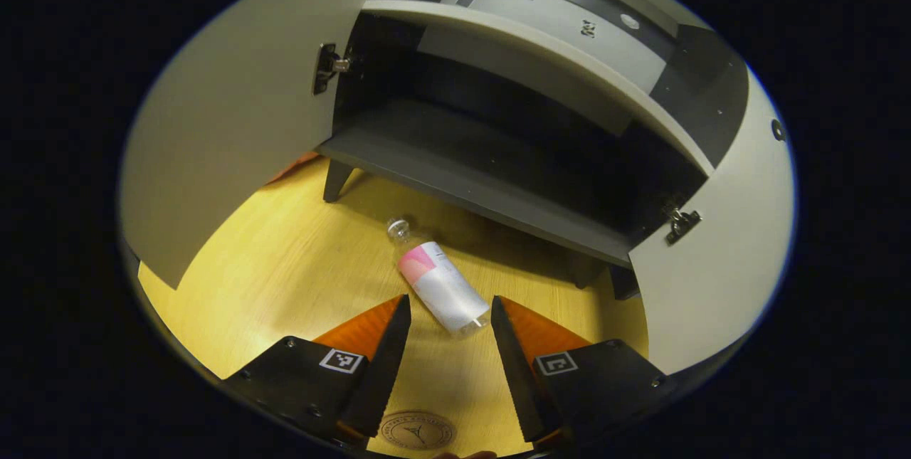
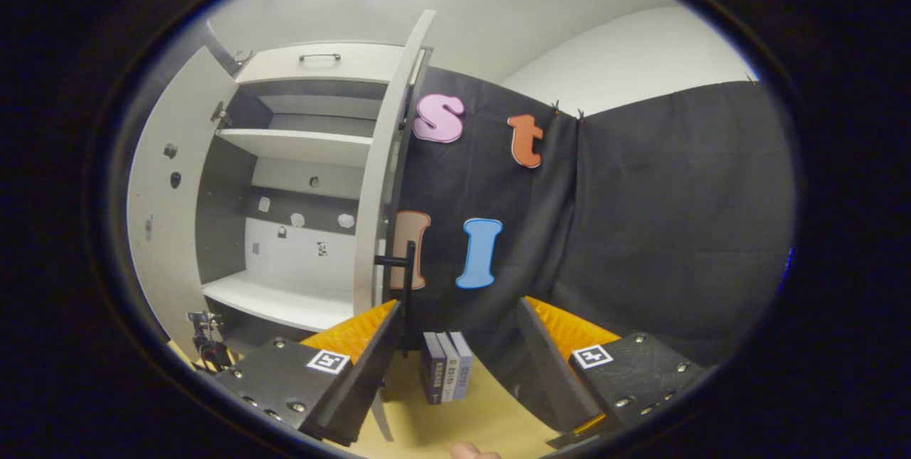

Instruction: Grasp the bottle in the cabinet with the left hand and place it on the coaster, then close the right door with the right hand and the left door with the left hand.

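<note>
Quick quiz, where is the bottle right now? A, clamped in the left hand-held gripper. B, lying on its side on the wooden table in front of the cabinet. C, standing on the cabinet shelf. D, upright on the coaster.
B: in the left gripper view the bottle lies on its side on the wooden table, outside the open cabinet, ahead of the open left hand-held gripper.

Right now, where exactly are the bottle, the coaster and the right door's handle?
bottle (image 1: 443,287): left gripper view, on the white label at mid-body; it lies on its side.
coaster (image 1: 417,431): left gripper view, on its embossed centre.
right door handle (image 2: 408,281): right gripper view, on the dark vertical bar.
</note>
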### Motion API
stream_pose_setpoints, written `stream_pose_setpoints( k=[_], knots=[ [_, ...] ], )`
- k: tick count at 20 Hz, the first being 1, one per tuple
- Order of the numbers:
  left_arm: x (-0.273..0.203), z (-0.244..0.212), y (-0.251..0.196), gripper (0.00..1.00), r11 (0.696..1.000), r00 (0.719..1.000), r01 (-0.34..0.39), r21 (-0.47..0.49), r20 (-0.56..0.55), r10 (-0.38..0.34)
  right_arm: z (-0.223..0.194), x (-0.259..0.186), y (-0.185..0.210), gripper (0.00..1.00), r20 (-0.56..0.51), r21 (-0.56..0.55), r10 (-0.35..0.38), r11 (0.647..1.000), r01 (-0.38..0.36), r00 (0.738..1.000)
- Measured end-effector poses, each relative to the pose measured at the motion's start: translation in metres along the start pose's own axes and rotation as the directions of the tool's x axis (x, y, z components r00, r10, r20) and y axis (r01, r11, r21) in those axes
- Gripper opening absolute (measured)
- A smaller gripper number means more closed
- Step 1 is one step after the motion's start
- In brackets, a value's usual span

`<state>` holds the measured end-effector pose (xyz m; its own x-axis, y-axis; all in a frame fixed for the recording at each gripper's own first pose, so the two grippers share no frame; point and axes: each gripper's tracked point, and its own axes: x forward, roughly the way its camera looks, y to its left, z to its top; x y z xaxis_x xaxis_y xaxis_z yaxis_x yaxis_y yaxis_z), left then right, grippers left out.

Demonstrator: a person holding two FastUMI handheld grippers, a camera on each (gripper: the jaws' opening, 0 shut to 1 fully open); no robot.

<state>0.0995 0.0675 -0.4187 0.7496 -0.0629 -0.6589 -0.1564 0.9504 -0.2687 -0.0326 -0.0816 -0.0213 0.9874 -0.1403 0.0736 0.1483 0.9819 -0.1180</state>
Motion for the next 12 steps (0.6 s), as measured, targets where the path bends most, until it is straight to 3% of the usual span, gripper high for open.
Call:
stream_pose_setpoints(
  k=[7, 12],
  knots=[
    [0.065, -0.001, 0.003, 0.74, 0.988, 0.996, -0.062, -0.141, -0.066, 0.053, -0.014, 0.009, -0.028, 0.98, -0.041, -0.078, -0.123, 0.990, 0.120, 0.992],
    [0.094, -0.007, 0.011, 0.74, 0.970, 0.988, -0.144, -0.196, -0.088, 0.129, -0.019, 0.015, -0.028, 0.94, -0.064, -0.136, -0.143, 0.982, 0.134, 0.988]
  ],
)
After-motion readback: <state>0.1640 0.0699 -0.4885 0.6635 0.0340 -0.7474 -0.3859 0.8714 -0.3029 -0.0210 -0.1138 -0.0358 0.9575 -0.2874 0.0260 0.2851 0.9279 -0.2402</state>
